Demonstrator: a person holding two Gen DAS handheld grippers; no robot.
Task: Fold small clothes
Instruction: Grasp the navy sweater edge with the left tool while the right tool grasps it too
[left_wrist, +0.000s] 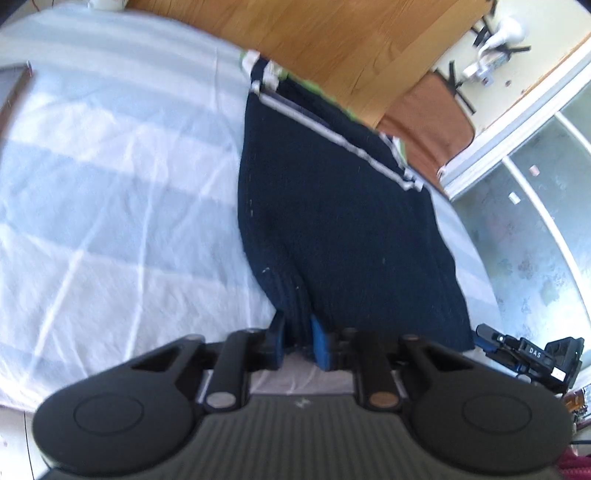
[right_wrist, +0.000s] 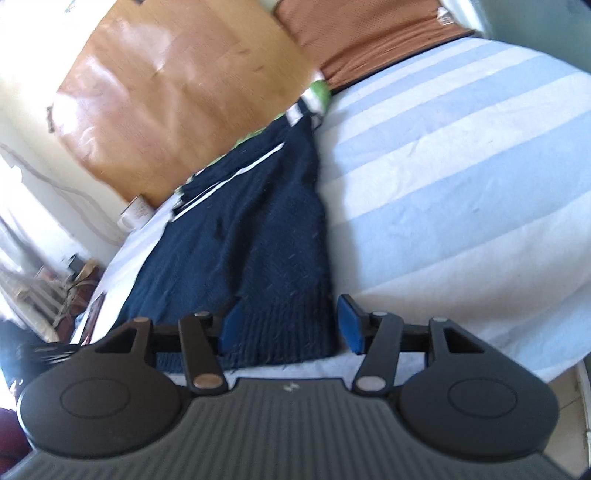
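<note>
A navy knit sweater (left_wrist: 332, 206) with white and green stripes at its far end lies on a bed with a blue-and-white striped sheet (left_wrist: 110, 177). My left gripper (left_wrist: 300, 341) is shut on the sweater's ribbed hem at its near left corner. In the right wrist view the sweater (right_wrist: 251, 240) stretches away from me. My right gripper (right_wrist: 291, 326) is open, its blue pads (right_wrist: 351, 325) on either side of the ribbed hem at the near right corner. The right gripper also shows at the edge of the left wrist view (left_wrist: 517, 350).
A wooden headboard (left_wrist: 351, 44) stands beyond the sweater, with a brown cushion (left_wrist: 428, 122) beside it. The striped sheet (right_wrist: 461, 184) spreads wide to the right. A white mug (right_wrist: 135, 216) sits by the bed's far left edge. A glass-door cabinet (left_wrist: 535, 221) stands right.
</note>
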